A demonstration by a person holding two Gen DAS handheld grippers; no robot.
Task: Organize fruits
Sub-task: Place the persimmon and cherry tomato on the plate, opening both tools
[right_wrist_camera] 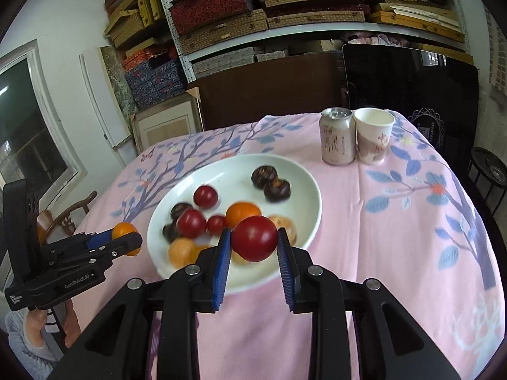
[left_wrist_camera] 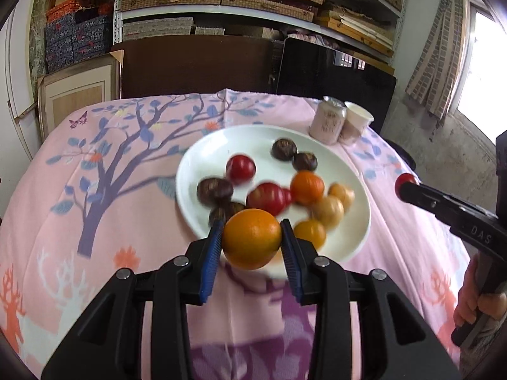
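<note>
A white plate point(left_wrist_camera: 202, 164) point(right_wrist_camera: 304, 174) on the pink cloth holds several fruits: red tomatoes, oranges, yellowish fruits and dark brown ones. My left gripper point(left_wrist_camera: 251, 237) is shut on an orange point(left_wrist_camera: 252, 239), lifted above the plate's near rim. From the right wrist, that gripper point(right_wrist_camera: 126, 240) shows at the left with the orange point(right_wrist_camera: 124, 230). My right gripper point(right_wrist_camera: 253, 240) is shut on a red tomato point(right_wrist_camera: 255, 238) above the plate's near side. In the left wrist view it point(left_wrist_camera: 404, 185) reaches in from the right with the tomato point(left_wrist_camera: 405, 180) at its tip.
A pink drink can point(right_wrist_camera: 336, 139) point(left_wrist_camera: 328, 123) and a paper cup point(right_wrist_camera: 373, 136) point(left_wrist_camera: 356, 122) stand together at the table's far right. Shelves of woven boxes point(right_wrist_camera: 285, 9), a dark board and a black panel point(right_wrist_camera: 408, 95) stand behind the table. A hand point(left_wrist_camera: 478, 307) grips the right tool.
</note>
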